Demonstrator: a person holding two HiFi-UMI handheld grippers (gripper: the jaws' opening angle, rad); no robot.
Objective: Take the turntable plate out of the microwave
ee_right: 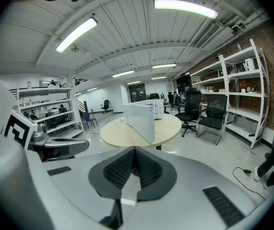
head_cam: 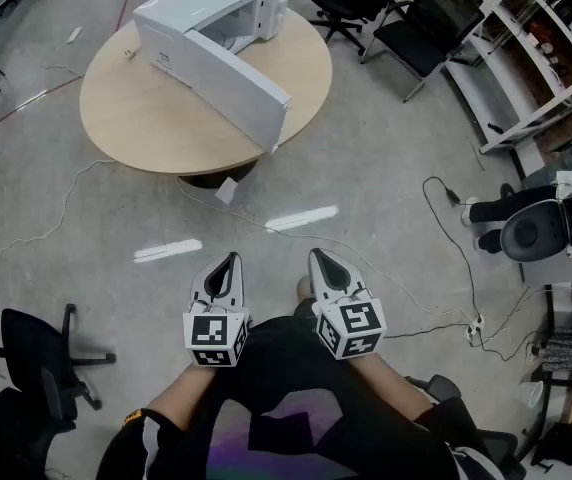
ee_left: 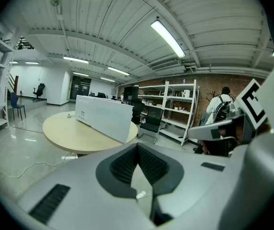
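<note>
A white microwave (head_cam: 216,28) stands on a round wooden table (head_cam: 136,118) a few steps ahead, with its door (head_cam: 241,83) swung open toward me. No turntable plate shows from here; the cavity is mostly hidden. My left gripper (head_cam: 228,263) and right gripper (head_cam: 318,258) are held side by side close to my body, over the floor, both shut and empty. The left gripper view has the microwave (ee_left: 103,116) far beyond the closed left gripper (ee_left: 137,145). Beyond the closed right gripper (ee_right: 134,150), the microwave (ee_right: 144,116) is equally distant.
Cables (head_cam: 456,248) trail across the grey floor between me and the table. A black office chair (head_cam: 36,368) stands at my lower left, and more chairs (head_cam: 416,28) sit past the table. White shelving (head_cam: 536,58) lines the right side.
</note>
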